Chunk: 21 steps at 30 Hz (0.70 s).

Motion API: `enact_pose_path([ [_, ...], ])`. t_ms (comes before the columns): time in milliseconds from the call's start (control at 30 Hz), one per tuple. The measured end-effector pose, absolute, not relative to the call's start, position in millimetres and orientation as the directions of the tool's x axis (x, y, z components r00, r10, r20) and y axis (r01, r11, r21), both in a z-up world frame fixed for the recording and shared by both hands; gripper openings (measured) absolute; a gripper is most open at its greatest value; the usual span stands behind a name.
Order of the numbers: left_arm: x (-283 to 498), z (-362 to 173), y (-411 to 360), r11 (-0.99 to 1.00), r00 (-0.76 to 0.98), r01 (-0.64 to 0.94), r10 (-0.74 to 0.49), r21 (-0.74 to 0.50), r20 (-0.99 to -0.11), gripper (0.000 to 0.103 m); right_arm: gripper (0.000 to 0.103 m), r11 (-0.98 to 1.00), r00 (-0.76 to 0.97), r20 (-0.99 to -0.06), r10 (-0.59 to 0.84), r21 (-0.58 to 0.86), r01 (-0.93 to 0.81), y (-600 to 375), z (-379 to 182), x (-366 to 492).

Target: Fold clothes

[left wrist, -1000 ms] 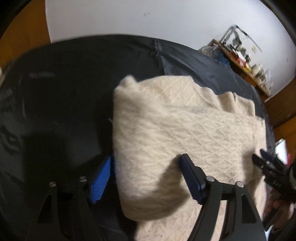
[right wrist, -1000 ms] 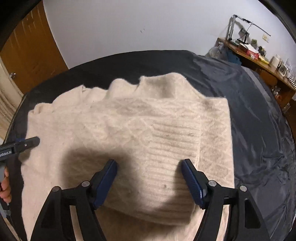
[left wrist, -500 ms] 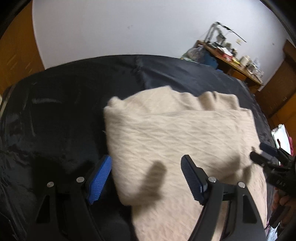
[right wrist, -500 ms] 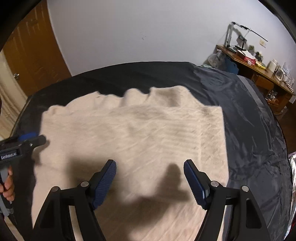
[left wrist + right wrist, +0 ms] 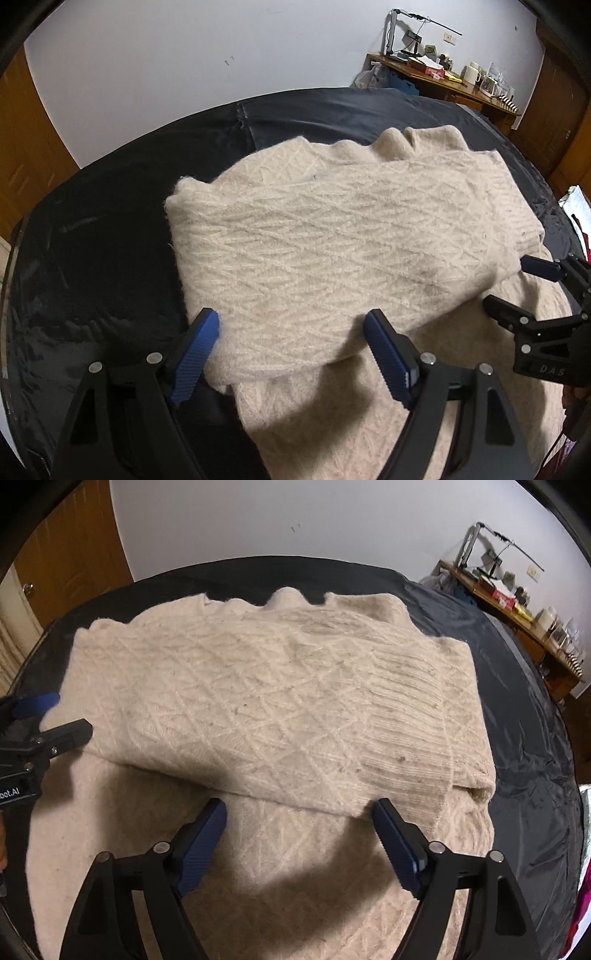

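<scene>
Since a second ago both grippers have drawn back from the folded part of the sweater [image 5: 332,236]: the left gripper [image 5: 291,347], whose blue pads then flanked the near left corner of the fold, now hangs at the fold's near edge, and the right gripper [image 5: 299,834], which then straddled the ribbed cuff, now sits just short of that same edge. Both sets of jaws are opening and stand wide. Each straddles the fold's near edge without its pads pressing on the knit.

The cream sweater lies on a dark sheet [image 5: 92,258], spread from the middle toward the near edge. Its far part is doubled over the lower layer, and the ribbed cuff [image 5: 410,723] lies on top toward the right edge of the fold. The scalloped far edge of the sweater points toward the wall [image 5: 184,55]. A desk [image 5: 443,85] stands beyond the sheet's far right corner.
</scene>
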State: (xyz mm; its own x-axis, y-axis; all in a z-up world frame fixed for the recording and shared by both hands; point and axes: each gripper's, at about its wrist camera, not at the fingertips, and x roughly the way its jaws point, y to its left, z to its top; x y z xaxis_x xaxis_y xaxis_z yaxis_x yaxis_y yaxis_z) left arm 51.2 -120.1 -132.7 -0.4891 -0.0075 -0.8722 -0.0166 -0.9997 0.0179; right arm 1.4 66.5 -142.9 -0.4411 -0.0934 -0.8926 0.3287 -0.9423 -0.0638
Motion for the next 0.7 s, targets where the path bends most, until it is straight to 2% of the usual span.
enact_pose_path([
  [433,51.1,-133.0,-109.9,-0.998,-0.475,0.026,-0.063,0.057,-0.878,0.085,0.089,-0.94,-0.454,-0.885,-0.108,-0.058,0.337,66.9,-144.8,5.2],
  [700,84.4,-123.1,-90.9,-0.996,-0.453,0.074,-0.076,0.047,-0.888,0.085,0.089,-0.912,-0.407,-0.889,-0.211,0.029,0.41,96.2,-124.0,32.3],
])
